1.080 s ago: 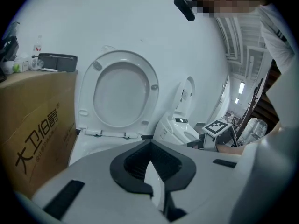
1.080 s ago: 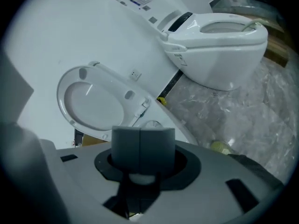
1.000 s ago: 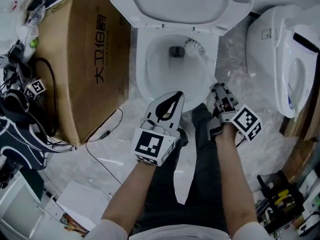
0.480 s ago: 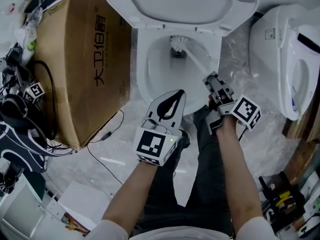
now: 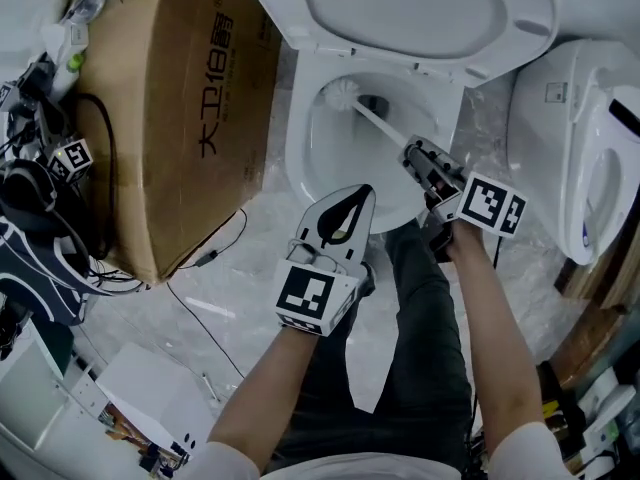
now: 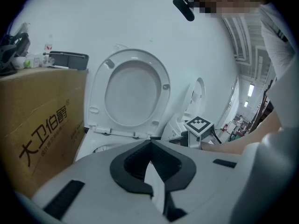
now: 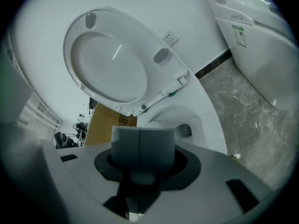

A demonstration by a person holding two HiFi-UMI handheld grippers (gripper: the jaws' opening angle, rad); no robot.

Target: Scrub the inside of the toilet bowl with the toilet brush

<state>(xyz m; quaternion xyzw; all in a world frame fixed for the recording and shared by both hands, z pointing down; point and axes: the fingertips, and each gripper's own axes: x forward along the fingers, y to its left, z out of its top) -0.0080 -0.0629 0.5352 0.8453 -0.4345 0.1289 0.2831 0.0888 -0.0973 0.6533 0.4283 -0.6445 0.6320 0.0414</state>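
The white toilet bowl [image 5: 318,163] stands open, its seat and lid [image 5: 420,13] raised. A white toilet brush [image 5: 341,92] has its head at the bowl's back left wall, and its handle slants down to the right. My right gripper [image 5: 411,151] is shut on that handle at the bowl's right rim. In the right gripper view the grey pads [image 7: 126,146] are pressed together, with the bowl [image 7: 212,125] beyond. My left gripper [image 5: 364,190] hovers shut over the bowl's front rim and holds nothing. Its tips [image 6: 150,143] meet in the left gripper view.
A big cardboard box [image 5: 170,108] stands tight against the toilet's left side. A second white toilet [image 5: 580,158] sits at the right. Cables [image 5: 205,260] and clutter lie on the floor at left. The person's dark-trousered legs [image 5: 420,308] are in front of the bowl.
The brush head has swept from the bowl's back right across to its back left. My right gripper has moved forward and up along the right rim. The left gripper has barely moved.
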